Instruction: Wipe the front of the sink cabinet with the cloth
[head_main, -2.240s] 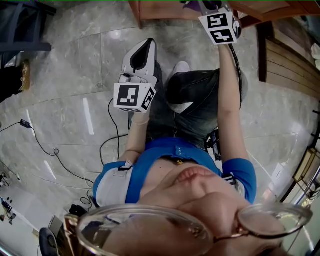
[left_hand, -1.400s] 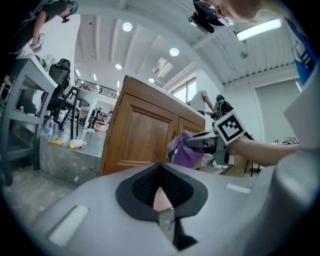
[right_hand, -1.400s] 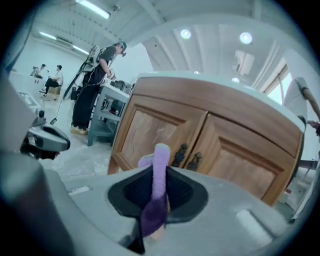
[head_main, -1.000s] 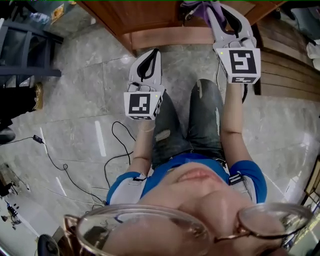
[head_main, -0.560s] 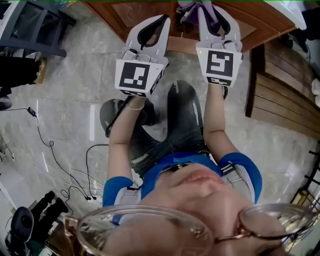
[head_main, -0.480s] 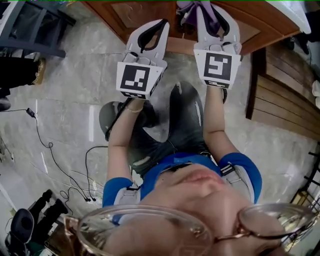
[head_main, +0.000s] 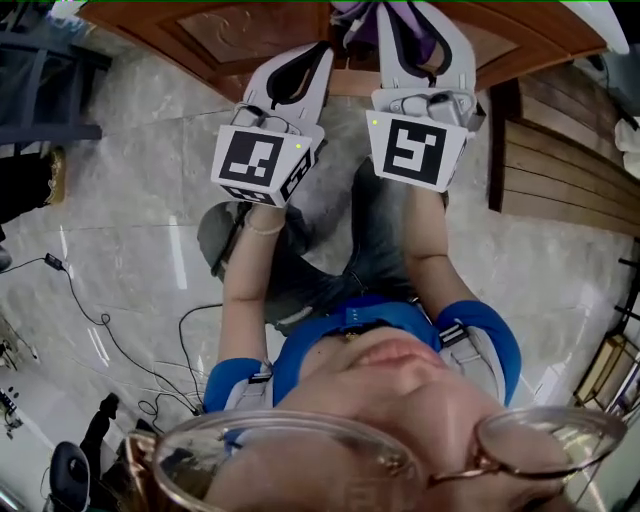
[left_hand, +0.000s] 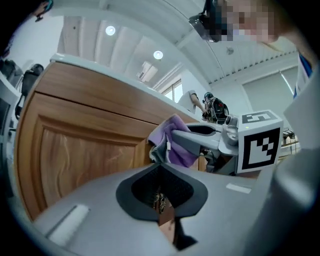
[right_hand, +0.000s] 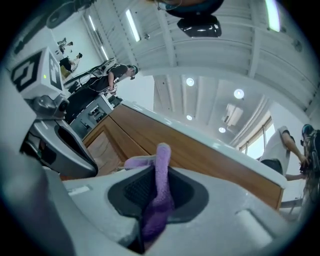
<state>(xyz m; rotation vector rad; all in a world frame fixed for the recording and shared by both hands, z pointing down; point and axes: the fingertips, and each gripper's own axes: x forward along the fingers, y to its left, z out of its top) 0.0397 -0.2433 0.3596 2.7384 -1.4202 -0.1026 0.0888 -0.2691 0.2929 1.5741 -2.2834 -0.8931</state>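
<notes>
Both grippers have shifted closer to the cabinet than half a second ago. The right gripper (head_main: 420, 30) is clamped on the purple cloth (right_hand: 159, 170), probably to press it against the wood. The left gripper (left_hand: 160, 200), jaws together and empty, idles alongside. Only the left gripper view shows the cloth bunched at the sink cabinet front (left_hand: 85, 145), and whether they touch is unclear.

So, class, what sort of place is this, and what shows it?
Probably an indoor workspace or lab with a kitchen-style unit: a wooden cabinet under a pale countertop, polished stone floor tiles with loose cables, and recessed ceiling lights.
</notes>
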